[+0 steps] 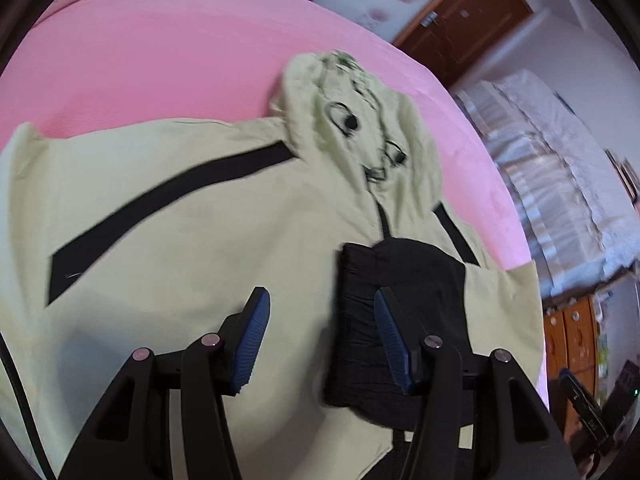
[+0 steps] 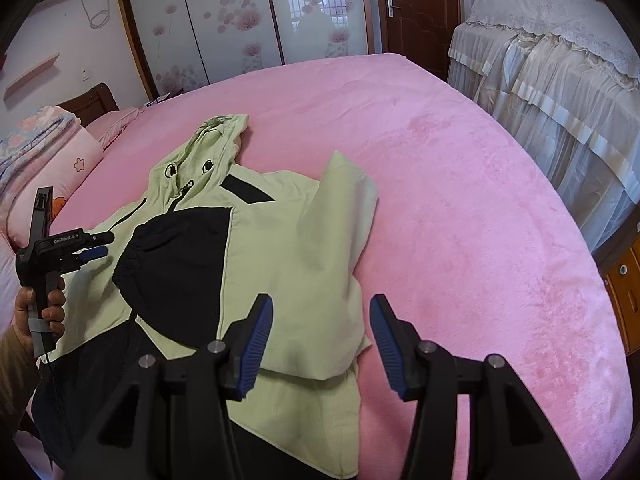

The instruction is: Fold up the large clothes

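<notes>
A pale green hooded jacket [image 2: 280, 248] with black panels lies face up on the pink bed [image 2: 460, 200], hood [image 2: 212, 148] pointing away. Its right sleeve [image 2: 340, 208] is folded in over the body, with a black cuff [image 2: 176, 264] lying on the chest. My left gripper [image 1: 320, 328] hovers open just above the jacket [image 1: 180, 240], beside the black cuff [image 1: 400, 280]; it also shows in the right wrist view [image 2: 96, 250]. My right gripper [image 2: 320, 336] is open and empty above the folded sleeve's lower edge.
Pink pillows and a folded quilt [image 2: 44, 148] lie at the bed's left end. A lace-covered piece of furniture [image 2: 552, 80] stands to the right, with a wooden dresser [image 2: 624, 292] beside it. Wardrobe doors [image 2: 248, 20] and a brown door [image 2: 416, 8] stand behind.
</notes>
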The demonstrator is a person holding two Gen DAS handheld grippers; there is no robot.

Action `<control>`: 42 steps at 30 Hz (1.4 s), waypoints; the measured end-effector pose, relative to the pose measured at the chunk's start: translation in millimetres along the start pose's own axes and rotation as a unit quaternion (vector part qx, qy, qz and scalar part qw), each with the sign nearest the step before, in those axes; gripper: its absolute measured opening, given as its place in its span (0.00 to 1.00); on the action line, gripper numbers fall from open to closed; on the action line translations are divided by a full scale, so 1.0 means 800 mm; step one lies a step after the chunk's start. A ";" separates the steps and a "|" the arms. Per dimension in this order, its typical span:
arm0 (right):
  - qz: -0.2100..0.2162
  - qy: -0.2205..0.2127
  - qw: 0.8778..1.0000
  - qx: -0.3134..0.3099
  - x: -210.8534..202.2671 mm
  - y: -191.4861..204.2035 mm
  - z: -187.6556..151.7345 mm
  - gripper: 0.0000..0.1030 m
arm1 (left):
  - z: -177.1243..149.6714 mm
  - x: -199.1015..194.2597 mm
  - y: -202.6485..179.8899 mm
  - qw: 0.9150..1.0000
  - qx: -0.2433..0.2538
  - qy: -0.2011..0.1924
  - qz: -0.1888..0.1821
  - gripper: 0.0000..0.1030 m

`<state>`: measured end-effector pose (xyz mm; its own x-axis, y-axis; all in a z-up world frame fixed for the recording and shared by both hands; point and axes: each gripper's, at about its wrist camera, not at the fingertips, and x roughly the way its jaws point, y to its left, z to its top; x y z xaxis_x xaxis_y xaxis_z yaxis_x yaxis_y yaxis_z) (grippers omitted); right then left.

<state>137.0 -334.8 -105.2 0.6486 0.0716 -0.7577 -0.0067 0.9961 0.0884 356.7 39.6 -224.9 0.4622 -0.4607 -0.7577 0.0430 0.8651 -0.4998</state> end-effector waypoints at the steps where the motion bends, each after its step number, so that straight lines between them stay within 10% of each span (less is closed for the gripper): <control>1: 0.001 0.001 1.000 -0.001 0.001 0.001 -0.001 0.49 | 0.001 0.011 -0.009 1.000 0.014 0.010 0.000 0.51; 7: -0.020 -0.008 1.000 -0.014 -0.003 0.000 -0.001 0.49 | 0.011 0.074 -0.042 0.997 0.045 0.048 0.040 0.61; 9: -0.027 -0.007 1.000 -0.008 -0.002 -0.010 0.003 0.49 | 0.012 0.081 -0.065 0.992 0.088 0.054 0.071 0.22; 18: -0.019 0.024 0.999 0.036 0.076 -0.059 0.053 0.49 | 0.038 -0.028 -0.096 0.982 0.128 -0.076 0.115 0.20; 27: 0.011 0.094 0.988 0.118 0.215 -0.078 0.111 0.49 | 0.034 -0.010 -0.070 0.980 0.118 -0.050 0.153 0.20; 28: 0.013 0.101 0.988 0.114 0.224 -0.075 0.112 0.42 | 0.033 -0.007 -0.067 0.980 0.113 -0.049 0.154 0.20; 29: 0.006 0.106 0.990 0.092 0.231 -0.067 0.114 0.00 | 0.033 -0.007 -0.063 0.981 0.108 -0.049 0.156 0.20; 36: -0.088 0.086 0.992 -0.009 0.235 -0.036 0.108 0.04 | 0.013 0.045 -0.046 0.968 0.129 -0.018 0.216 0.21; 42: -0.038 0.057 0.997 0.029 0.144 -0.055 0.099 0.28 | -0.005 0.025 -0.056 0.964 0.130 -0.012 0.230 0.31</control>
<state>272.1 -374.1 -145.0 0.5541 0.0050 -0.8325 0.0845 0.9945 0.0622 360.2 -9.6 -219.4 0.5051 -0.0138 -0.8629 0.0474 0.9988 0.0118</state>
